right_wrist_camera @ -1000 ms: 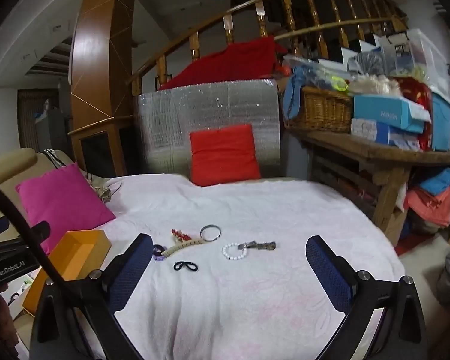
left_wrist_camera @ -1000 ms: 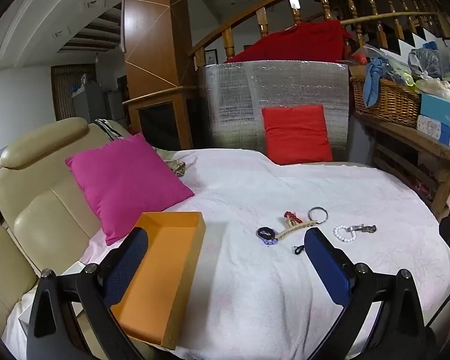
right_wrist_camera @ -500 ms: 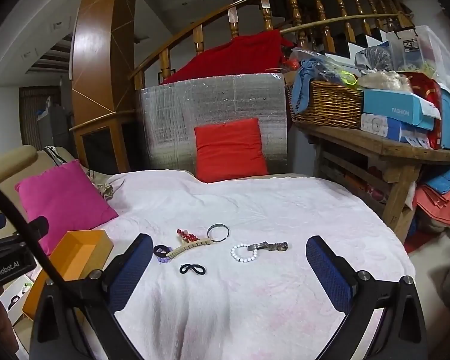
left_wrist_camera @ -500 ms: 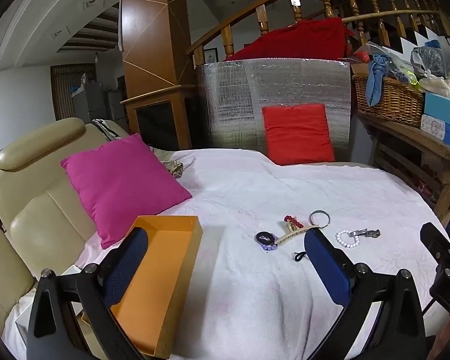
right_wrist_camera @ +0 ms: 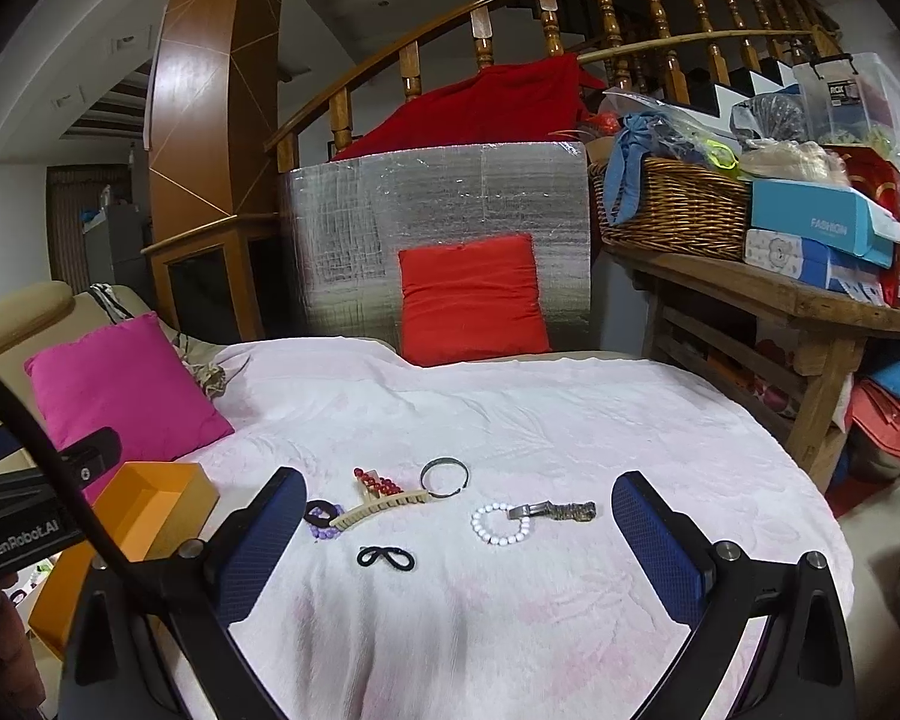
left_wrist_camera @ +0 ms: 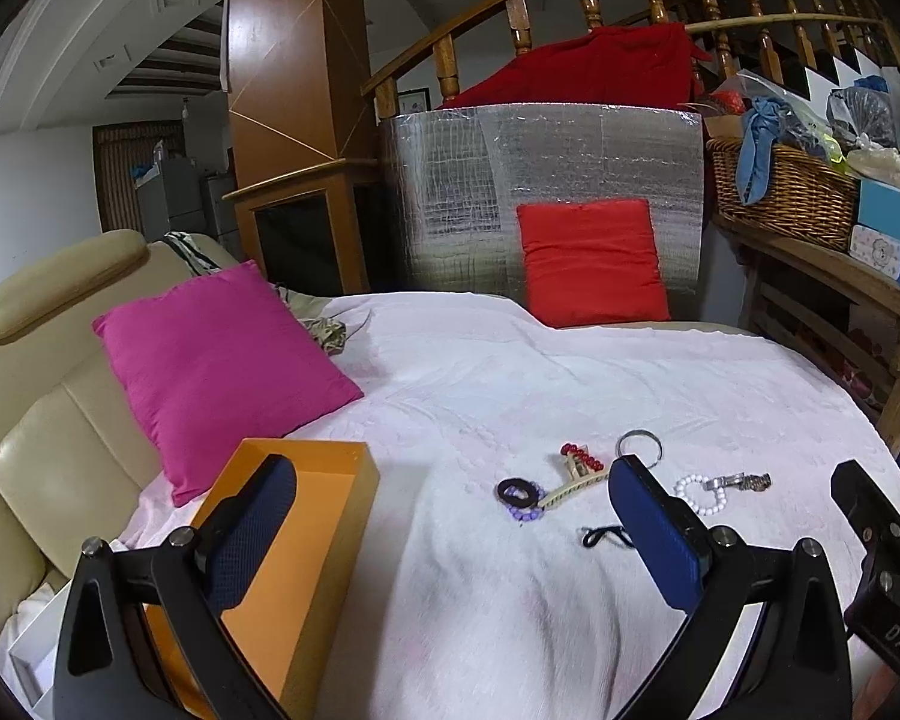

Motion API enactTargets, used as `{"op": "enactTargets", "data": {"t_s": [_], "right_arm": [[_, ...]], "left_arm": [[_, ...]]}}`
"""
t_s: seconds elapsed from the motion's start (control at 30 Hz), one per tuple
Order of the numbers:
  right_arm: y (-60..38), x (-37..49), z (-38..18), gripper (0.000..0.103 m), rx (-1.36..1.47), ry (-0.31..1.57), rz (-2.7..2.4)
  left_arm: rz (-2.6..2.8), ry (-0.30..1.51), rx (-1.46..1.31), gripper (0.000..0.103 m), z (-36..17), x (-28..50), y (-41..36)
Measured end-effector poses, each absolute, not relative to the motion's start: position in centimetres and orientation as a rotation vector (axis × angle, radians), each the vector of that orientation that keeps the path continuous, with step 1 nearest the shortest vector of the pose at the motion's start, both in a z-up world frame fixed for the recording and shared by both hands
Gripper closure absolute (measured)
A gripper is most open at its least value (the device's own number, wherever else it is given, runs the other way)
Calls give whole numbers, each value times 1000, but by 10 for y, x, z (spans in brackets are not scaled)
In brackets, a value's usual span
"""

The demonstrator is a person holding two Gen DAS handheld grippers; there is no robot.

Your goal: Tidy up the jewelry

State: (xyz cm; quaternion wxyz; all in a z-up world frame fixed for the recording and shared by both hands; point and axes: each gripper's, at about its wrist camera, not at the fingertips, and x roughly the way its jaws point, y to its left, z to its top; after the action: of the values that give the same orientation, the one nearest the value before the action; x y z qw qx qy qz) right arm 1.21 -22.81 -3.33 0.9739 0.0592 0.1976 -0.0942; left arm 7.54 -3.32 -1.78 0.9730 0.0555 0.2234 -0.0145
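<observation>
Several jewelry pieces lie on the white sheet: a white bead bracelet [right_wrist_camera: 500, 526], a metal watch [right_wrist_camera: 561, 510], a silver bangle [right_wrist_camera: 444, 477], a comb with red beads [right_wrist_camera: 381, 497], a black and purple band [right_wrist_camera: 321, 517] and a black hair tie [right_wrist_camera: 386, 558]. An orange box [left_wrist_camera: 294, 546] stands open at the left; it also shows in the right wrist view [right_wrist_camera: 144, 513]. My left gripper [left_wrist_camera: 450, 534] is open and empty above the sheet, between box and jewelry. My right gripper [right_wrist_camera: 459, 546] is open and empty, hovering before the jewelry.
A pink cushion [left_wrist_camera: 216, 360] leans on the beige sofa [left_wrist_camera: 42, 360] at the left. A red cushion [right_wrist_camera: 471, 300] leans on a silver panel at the back. A wooden shelf [right_wrist_camera: 768, 294] with a basket and boxes stands at the right.
Both grippers have moved a little forward and right toward the jewelry. Nothing was taken hold of; the jewelry and box have not moved.
</observation>
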Motion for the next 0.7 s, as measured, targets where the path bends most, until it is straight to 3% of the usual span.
{"op": "enactTargets", "data": {"t_s": [0.37,0.7], "right_arm": [[-251,60,-77,0,140,446,-188],[-247,65,-88,0,126,486,-146]], "left_arm": [[-12,472,113,0,-60,143,-60],[-7,501,166,0,-80,139,-61]]}}
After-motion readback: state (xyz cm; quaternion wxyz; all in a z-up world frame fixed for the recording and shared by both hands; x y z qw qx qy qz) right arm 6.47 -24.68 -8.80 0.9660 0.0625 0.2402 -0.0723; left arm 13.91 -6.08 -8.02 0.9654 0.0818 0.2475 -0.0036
